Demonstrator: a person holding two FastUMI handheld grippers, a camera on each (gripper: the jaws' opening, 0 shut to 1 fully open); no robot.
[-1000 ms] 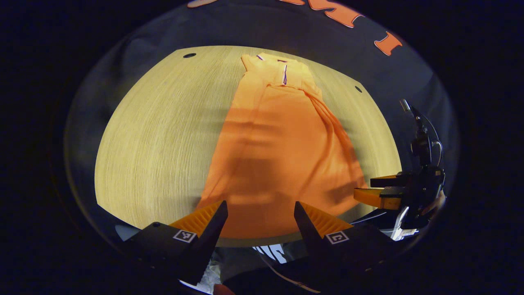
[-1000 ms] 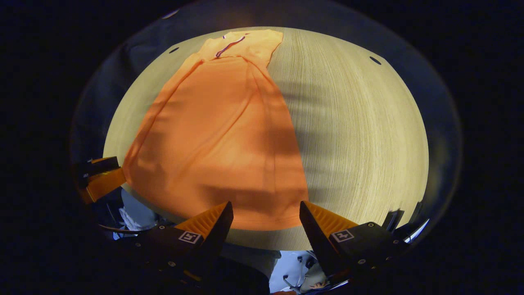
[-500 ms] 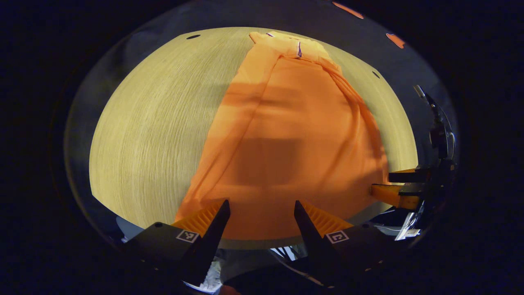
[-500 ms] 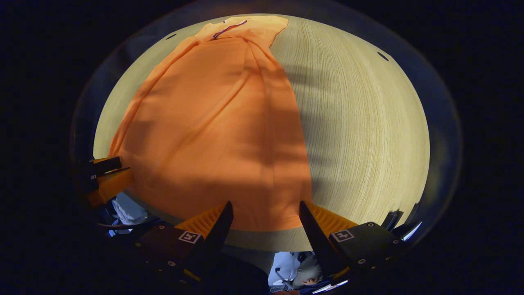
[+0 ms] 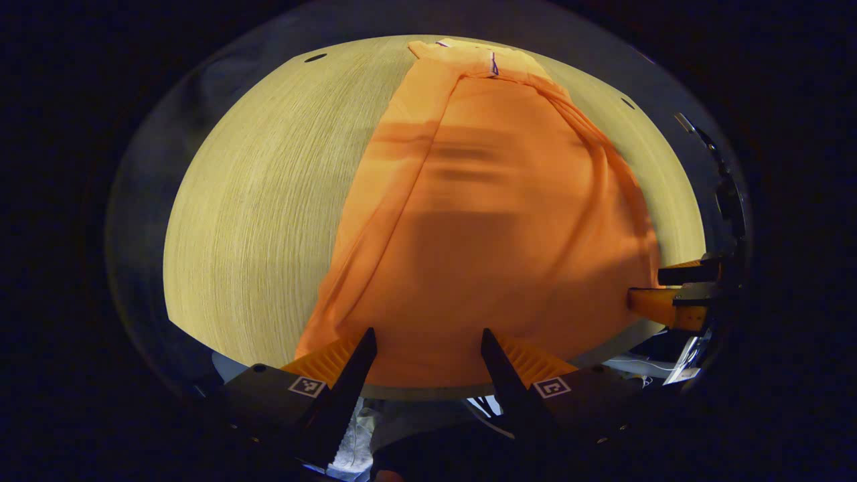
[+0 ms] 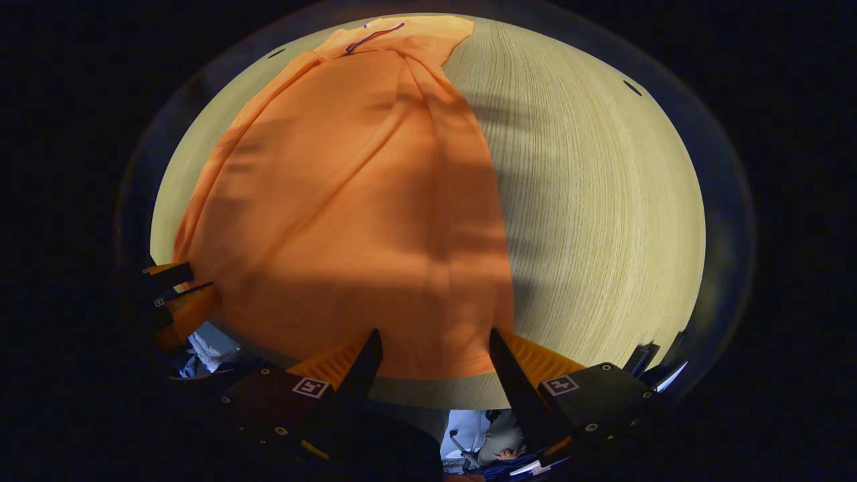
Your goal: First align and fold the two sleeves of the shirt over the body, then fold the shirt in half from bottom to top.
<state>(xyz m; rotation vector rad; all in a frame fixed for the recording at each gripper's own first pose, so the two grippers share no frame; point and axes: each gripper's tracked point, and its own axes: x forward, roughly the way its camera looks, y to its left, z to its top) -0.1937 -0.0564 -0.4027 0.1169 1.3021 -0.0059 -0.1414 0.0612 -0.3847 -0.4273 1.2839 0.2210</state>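
Observation:
An orange shirt [image 5: 495,221] lies flat on the wooden table [image 5: 268,201], collar at the far end, both sleeves folded in over the body. Its hem runs along the near table edge. My left gripper [image 5: 428,338] is open, hovering just above the hem's left part, nothing between its fingers. In the right gripper view the same shirt [image 6: 355,201] spreads left of centre, and my right gripper [image 6: 434,338] is open over the hem's right corner. The other gripper appears at the far right [image 5: 676,291] of the left gripper view and at the far left [image 6: 177,298] of the right gripper view.
The round wooden table [image 6: 602,201] has small dark holes near its far rim [image 6: 632,88]. Bare wood lies to the left of the shirt in the left gripper view and to its right in the right gripper view. Below the near edge I see floor and cables.
Both grippers have moved forward and down toward the shirt's hem; the shirt looks larger in both views. Both stay open. The shirt itself has not moved.

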